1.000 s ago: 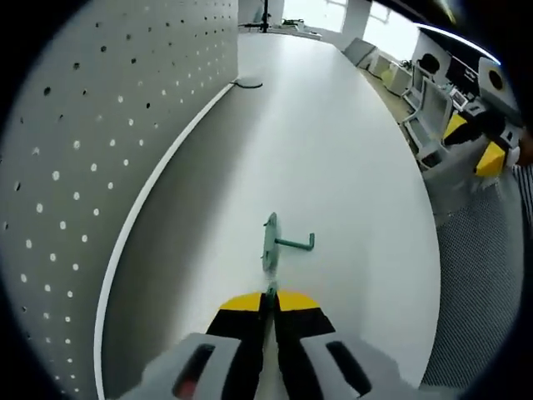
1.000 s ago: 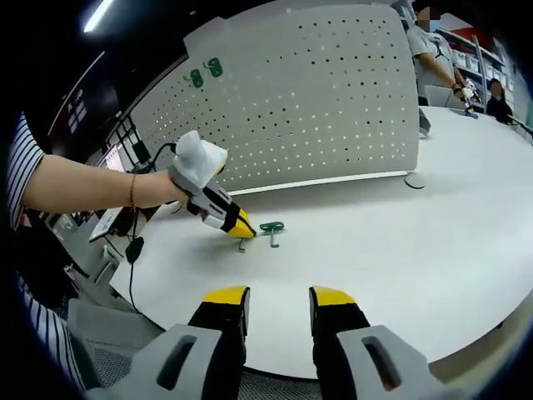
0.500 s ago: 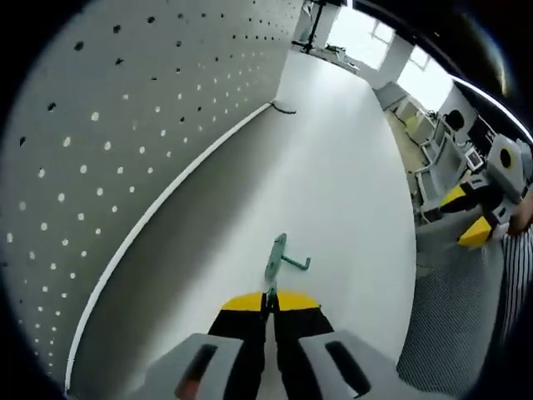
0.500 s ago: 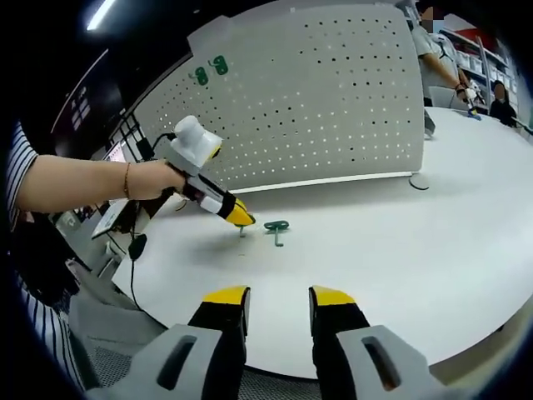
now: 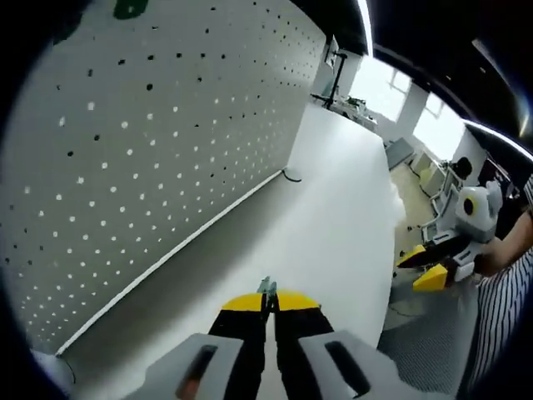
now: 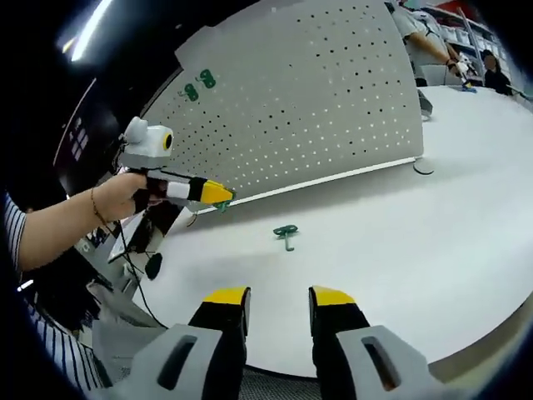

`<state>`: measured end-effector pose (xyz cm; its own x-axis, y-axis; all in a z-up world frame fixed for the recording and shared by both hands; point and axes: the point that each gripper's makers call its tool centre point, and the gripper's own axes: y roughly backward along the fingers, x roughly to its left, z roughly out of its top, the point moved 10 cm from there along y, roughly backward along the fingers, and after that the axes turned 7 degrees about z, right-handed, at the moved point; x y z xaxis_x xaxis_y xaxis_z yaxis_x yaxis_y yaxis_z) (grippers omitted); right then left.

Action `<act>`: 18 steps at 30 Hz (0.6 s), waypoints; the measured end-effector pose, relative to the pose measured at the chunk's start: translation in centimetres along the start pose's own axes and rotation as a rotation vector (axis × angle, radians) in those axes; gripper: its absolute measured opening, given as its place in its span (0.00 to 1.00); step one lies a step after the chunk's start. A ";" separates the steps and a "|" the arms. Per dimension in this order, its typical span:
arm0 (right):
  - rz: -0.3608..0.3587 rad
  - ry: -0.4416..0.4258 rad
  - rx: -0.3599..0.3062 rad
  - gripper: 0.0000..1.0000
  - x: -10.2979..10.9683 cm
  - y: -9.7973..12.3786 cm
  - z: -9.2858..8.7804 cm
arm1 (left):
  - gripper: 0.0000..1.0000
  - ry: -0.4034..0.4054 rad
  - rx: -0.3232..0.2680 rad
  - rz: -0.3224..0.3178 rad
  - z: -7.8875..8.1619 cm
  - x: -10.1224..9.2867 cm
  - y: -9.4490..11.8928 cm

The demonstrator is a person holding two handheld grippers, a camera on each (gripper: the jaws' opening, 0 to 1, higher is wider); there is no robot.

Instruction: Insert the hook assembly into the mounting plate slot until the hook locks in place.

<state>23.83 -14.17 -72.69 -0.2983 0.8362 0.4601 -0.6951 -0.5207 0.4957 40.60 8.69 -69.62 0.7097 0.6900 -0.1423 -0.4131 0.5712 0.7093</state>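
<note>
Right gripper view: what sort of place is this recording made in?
Probably an office or lab workspace: a long white table with a perforated pegboard panel standing on it, people at the far end, and ceiling strip lights.

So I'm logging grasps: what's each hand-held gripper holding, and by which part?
Left hand-held gripper pinches a small green piece by its end; right hand-held gripper holds nothing.

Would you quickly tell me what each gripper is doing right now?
Left gripper: shut on a small green hook piece, lifted toward the pegboard.
Right gripper: open, holding nothing.
</note>
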 end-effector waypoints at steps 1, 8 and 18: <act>-0.015 0.029 -0.012 0.25 0.0 0.0 0.1 | 0.01 0.015 -0.008 0.007 -0.1 -0.1 0.2; 0.081 0.053 -0.012 0.25 2.1 -1.1 1.0 | 0.01 0.065 -0.069 0.025 -1.0 -1.9 2.0; 0.194 0.096 0.011 0.25 5.4 -2.9 1.1 | 0.01 0.101 -0.113 0.060 -3.6 -3.5 4.0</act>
<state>24.96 -8.35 -70.78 -0.4873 0.7325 0.4754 -0.6118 -0.6749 0.4127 34.37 10.22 -68.77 0.6233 0.7622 -0.1748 -0.5185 0.5701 0.6373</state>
